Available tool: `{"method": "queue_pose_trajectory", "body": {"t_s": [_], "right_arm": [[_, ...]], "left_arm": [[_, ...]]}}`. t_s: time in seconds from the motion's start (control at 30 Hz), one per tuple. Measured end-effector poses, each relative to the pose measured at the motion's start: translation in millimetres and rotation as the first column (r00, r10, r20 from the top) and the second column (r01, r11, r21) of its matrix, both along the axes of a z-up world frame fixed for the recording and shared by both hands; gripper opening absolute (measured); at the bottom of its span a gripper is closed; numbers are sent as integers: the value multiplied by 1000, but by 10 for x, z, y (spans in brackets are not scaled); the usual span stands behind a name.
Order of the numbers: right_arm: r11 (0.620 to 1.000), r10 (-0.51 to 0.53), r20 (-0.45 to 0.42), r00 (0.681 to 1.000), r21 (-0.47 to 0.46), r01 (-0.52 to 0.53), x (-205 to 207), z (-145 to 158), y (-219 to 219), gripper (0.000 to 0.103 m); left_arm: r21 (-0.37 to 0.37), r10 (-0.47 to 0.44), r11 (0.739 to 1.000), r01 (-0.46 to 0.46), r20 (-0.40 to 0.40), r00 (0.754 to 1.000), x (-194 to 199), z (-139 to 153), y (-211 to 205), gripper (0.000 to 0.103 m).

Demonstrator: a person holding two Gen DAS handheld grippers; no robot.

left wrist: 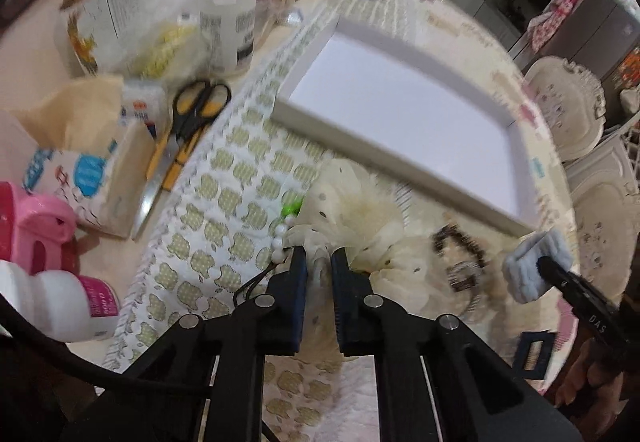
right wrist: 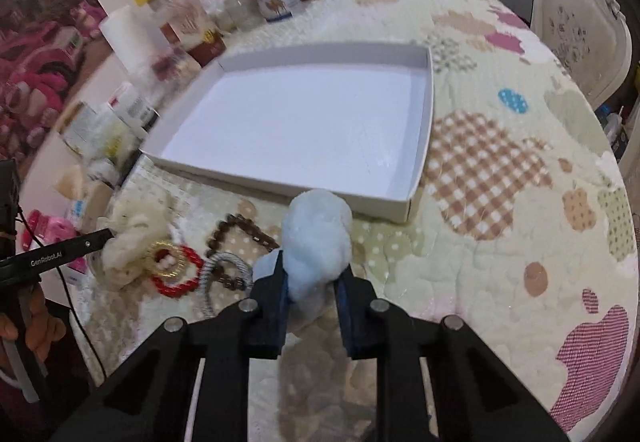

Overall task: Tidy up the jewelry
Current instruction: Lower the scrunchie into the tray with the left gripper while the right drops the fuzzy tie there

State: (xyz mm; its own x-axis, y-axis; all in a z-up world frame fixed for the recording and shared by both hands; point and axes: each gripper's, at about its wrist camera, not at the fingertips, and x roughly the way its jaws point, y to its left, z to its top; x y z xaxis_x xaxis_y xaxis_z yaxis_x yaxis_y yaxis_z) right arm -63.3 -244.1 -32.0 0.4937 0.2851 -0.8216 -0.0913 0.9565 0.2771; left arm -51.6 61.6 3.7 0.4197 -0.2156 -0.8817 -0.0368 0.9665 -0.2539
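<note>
An empty shallow white box [right wrist: 296,121] lies on the quilted table; it also shows in the left wrist view [left wrist: 400,109]. My right gripper [right wrist: 312,274] is shut on a fluffy light blue scrunchie [right wrist: 316,238], held just in front of the box's near wall; the scrunchie shows in the left wrist view [left wrist: 536,266]. My left gripper [left wrist: 318,262] is shut on a cream dotted scrunchie [left wrist: 352,213], seen in the right wrist view [right wrist: 132,238]. A red bead bracelet [right wrist: 180,282], a gold ring bracelet [right wrist: 168,262], a brown bead bracelet [right wrist: 236,238] and a striped hair tie [right wrist: 212,270] lie between the grippers.
Jars, bottles and boxes crowd the table's left edge, with a yellow-lidded jar [right wrist: 176,9], scissors [left wrist: 196,113] and a tissue pack [left wrist: 88,177]. A white bead string with a green piece [left wrist: 286,226] lies by my left fingers. Chairs [right wrist: 580,29] stand at the far right.
</note>
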Motion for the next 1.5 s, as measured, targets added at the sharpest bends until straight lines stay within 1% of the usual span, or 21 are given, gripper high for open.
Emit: {"method": "queue_pose_trajectory", "body": {"t_s": [0.13,0.23,0.33,0.43,0.57,0.7,0.8,0.87,1.0,1.1,1.2,1.23,1.3,1.33,1.4,1.47,1.5], "right_arm": [[999,8,56,998,34,-10,-60,241,-53,21],[999,17,95,995,41,-21,-45,410,-74,21],[999,19,117,993,44,-24,9,500,-104,21],[999,18,122,992,34,-22,126,552,-139,21],[999,22,93,995,26,-25,323,493,-147,21],[999,26,48,998,22,-27,573,375,-150,21],[998,17,0,1000,53,-17,809,246,-170,21],[997,11,-40,999,80,-8,963,125,-178,21],[991,18,-115,993,131,-2,1182,-156,-172,21],[989,25,-150,988,150,-2,1245,-313,-181,22],[987,35,-166,985,160,-8,1254,-380,-239,25],[988,42,-170,985,155,-15,1246,-381,-254,26],[995,54,-185,981,96,-36,1223,-402,-297,28],[995,60,-189,980,86,-44,1209,-396,-318,28],[994,75,-193,978,93,-57,1173,-370,-379,29],[994,86,-190,978,88,-70,1151,-334,-394,32],[994,91,-182,979,78,-78,1157,-313,-387,36]], "left_arm": [[-17,7,1000,-6,51,999,1,260,20,9],[-7,4,1000,-4,85,996,53,414,-13,9],[10,4,1000,-5,115,993,188,525,-86,9],[21,11,1000,-14,130,991,372,556,-145,9],[40,18,999,-23,129,991,655,492,-201,9],[55,29,998,-35,110,993,986,365,-244,9],[75,33,996,-39,81,996,1240,198,-265,9],[100,34,994,-40,58,998,1391,50,-289,9],[121,35,992,-35,4,999,1559,-209,-312,9],[122,25,992,-22,-22,999,1590,-327,-328,9],[124,10,992,-3,-57,998,1561,-428,-358,9],[122,5,993,4,-68,998,1532,-456,-371,9],[118,-7,993,16,-81,997,1449,-493,-395,9],[119,-10,993,19,-76,997,1396,-494,-405,9],[121,-13,992,23,-78,997,1342,-482,-418,9],[111,-2,994,11,-81,997,1328,-460,-408,9],[106,8,994,0,-80,997,1327,-445,-395,12]]}}
